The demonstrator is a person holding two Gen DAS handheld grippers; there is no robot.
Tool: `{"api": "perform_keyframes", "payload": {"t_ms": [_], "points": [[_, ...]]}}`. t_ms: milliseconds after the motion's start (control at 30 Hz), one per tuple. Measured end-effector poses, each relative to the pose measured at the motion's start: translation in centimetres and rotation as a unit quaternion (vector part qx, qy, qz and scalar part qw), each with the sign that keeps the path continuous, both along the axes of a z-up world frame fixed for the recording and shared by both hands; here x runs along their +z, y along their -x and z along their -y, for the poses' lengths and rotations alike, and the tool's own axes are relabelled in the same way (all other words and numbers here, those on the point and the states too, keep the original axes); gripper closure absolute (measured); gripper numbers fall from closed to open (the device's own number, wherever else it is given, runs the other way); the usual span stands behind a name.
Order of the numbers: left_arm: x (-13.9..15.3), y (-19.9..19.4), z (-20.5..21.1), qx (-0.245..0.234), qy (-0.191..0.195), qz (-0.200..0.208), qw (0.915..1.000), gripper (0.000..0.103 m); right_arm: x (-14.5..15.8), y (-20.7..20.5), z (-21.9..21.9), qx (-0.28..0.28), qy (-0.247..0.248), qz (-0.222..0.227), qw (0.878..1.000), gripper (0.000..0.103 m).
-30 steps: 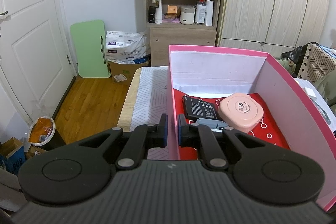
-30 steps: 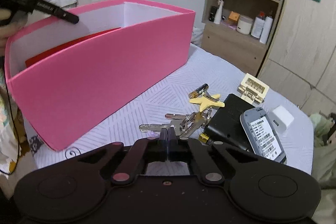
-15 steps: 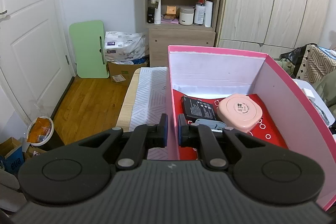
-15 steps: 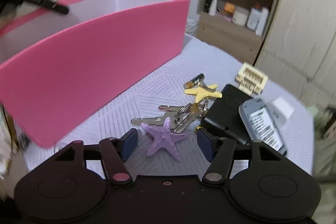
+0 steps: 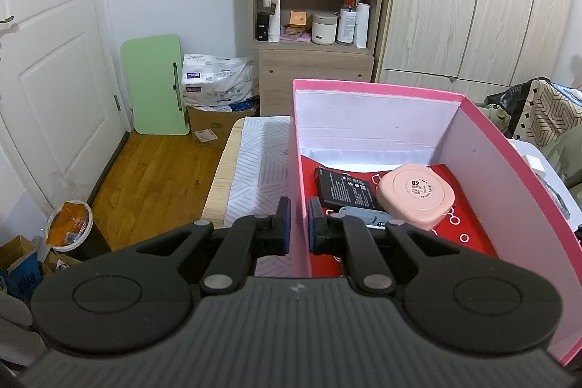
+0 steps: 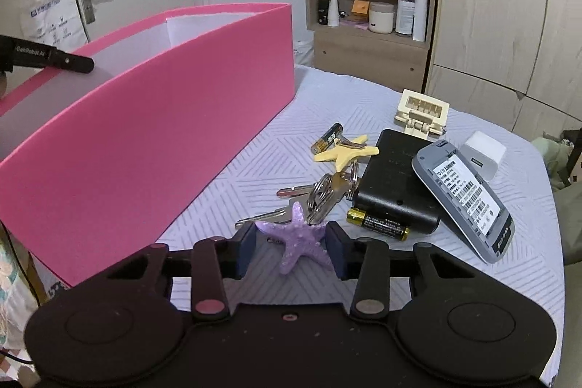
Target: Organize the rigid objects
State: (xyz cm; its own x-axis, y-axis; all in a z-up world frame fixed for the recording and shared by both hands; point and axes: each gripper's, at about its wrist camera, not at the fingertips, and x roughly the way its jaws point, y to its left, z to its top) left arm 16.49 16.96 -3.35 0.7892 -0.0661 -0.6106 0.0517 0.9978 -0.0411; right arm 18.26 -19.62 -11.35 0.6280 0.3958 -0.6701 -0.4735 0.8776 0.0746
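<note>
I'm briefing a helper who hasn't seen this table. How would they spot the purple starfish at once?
Start at the big pink box; on the patterned cloth to its right lies a heap of keys and batteries. At the heap's near edge, between the closing jaws of the right tool, lies the purple starfish: bumpy and lilac, unlike the smooth yellow star farther back.

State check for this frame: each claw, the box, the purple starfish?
Left claw: shut on the pink box wall.
Right claw: closing, purple starfish between its jaws.
Pink box: upright, open-topped, holding items.
Purple starfish: lying on the table.
</note>
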Motion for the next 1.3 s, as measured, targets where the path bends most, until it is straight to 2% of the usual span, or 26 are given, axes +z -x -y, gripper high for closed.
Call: {"api": "perform_keyframes", "payload": {"t_ms": [200, 233, 267, 633, 833, 1000, 1167, 1300], "points": [[-0.1, 0.0, -0.1, 0.0, -0.001, 0.0, 1.0, 0.094, 0.9, 0.7, 0.7, -0.004, -0.014, 0.009, 1.0, 0.056], [0.0, 0.0, 0.0, -0.001, 0.0, 0.0, 1.0, 0.094, 1.2, 0.9, 0.7, -0.003, -0.016, 0.012, 1.0, 0.059], [-0.1, 0.0, -0.1, -0.001, 0.002, 0.0, 1.0, 0.094, 1.6, 1.1, 0.8, -0.003, -0.016, 0.016, 1.0, 0.071], [-0.2, 0.0, -0.2, -0.005, 0.016, 0.003, 0.9999, 0.094, 7.5, 2.2, -0.1, 0.019, -0.024, 0.08, 0.996, 0.071], [-0.1, -0.1, -0.2, -0.006, 0.015, 0.0, 0.9999, 0.094, 11.9, 1.3, -4.0, 0.097, -0.031, 0.11, 0.989, 0.071], [-0.1, -0.1, -0.1, -0.005, 0.014, 0.0, 0.9999, 0.094, 11.9, -1.5, -9.4, 0.171, 0.005, 0.074, 0.983, 0.071], [-0.1, 0.0, 0.2, 0.0, 0.002, 0.004, 1.0, 0.094, 9.2, -4.0, -13.6, 0.214, 0.07, 0.022, 0.974, 0.071], [-0.1, 0.0, 0.3, 0.0, 0.001, 0.004, 1.0, 0.094, 7.1, -5.3, -15.7, 0.223, 0.118, -0.028, 0.967, 0.071]]}}
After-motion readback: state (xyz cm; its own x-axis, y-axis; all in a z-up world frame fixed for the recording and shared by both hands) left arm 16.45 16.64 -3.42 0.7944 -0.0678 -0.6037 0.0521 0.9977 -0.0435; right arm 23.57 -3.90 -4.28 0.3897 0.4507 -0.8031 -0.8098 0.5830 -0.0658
